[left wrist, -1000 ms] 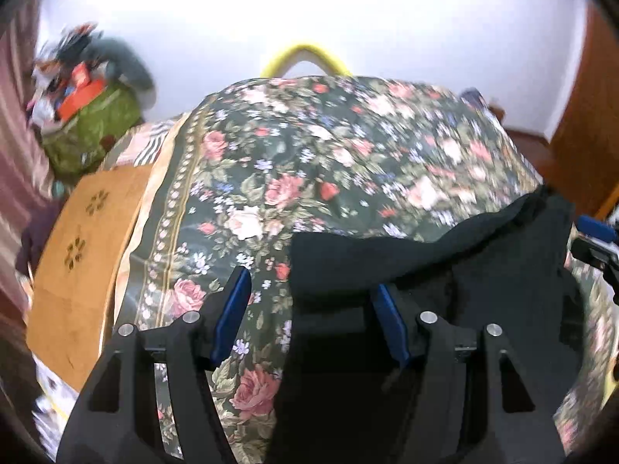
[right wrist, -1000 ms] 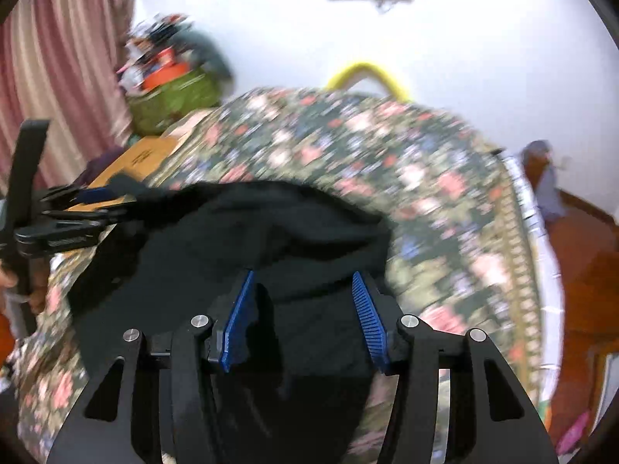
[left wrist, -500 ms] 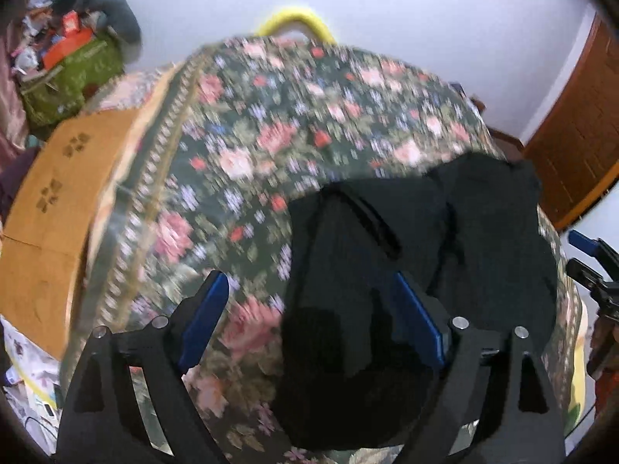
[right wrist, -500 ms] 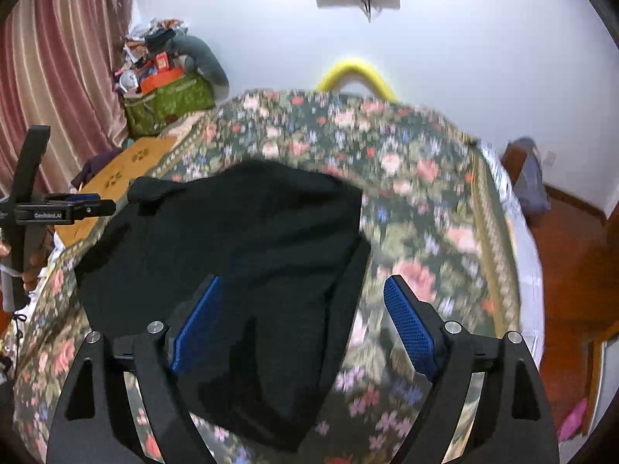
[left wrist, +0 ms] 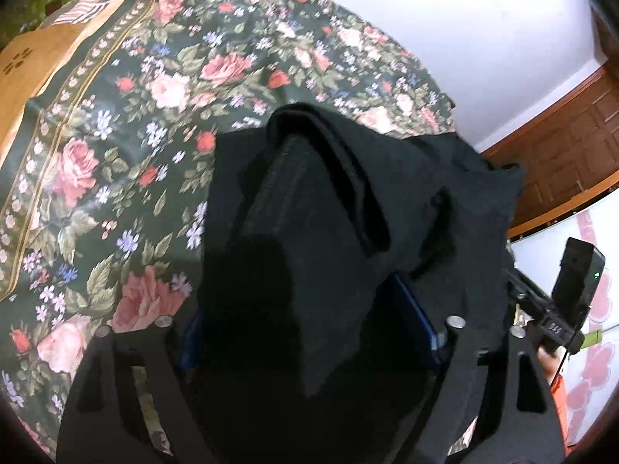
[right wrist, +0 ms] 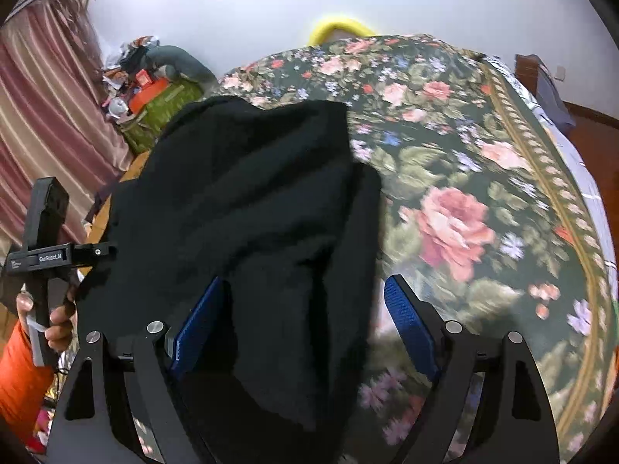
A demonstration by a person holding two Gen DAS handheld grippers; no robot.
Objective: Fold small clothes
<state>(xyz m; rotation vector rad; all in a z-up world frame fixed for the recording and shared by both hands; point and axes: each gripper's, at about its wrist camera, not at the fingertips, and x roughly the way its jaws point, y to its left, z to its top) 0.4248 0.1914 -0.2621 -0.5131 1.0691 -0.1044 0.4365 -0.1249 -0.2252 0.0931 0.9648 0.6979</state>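
A black garment (left wrist: 309, 201) lies crumpled on the floral bedspread (left wrist: 116, 162), with a thick folded band along its top. My left gripper (left wrist: 298, 301) hangs low over its near edge. Its jaws are closing with cloth bunched between them, and the blue pads (left wrist: 414, 309) are partly covered. In the right wrist view the same garment (right wrist: 240, 193) spreads left of centre. My right gripper (right wrist: 305, 282) is closing around its right edge. The left pad touches cloth, while the right pad (right wrist: 410, 324) stands free over the bedspread (right wrist: 464, 212).
The other gripper's body (left wrist: 572, 282) shows at the right edge, and a hand in an orange sleeve (right wrist: 23, 363) holds the left tool (right wrist: 42, 255). A green bag of clutter (right wrist: 162, 104), a striped curtain (right wrist: 42, 108), a wooden board (left wrist: 27, 62) and a brown door (left wrist: 561, 154) surround the bed.
The garment, earlier held up stretched between both grippers, now lies on the bed. Both grippers tipped down and came closer to it. Their jaws opened wide, then narrowed again.
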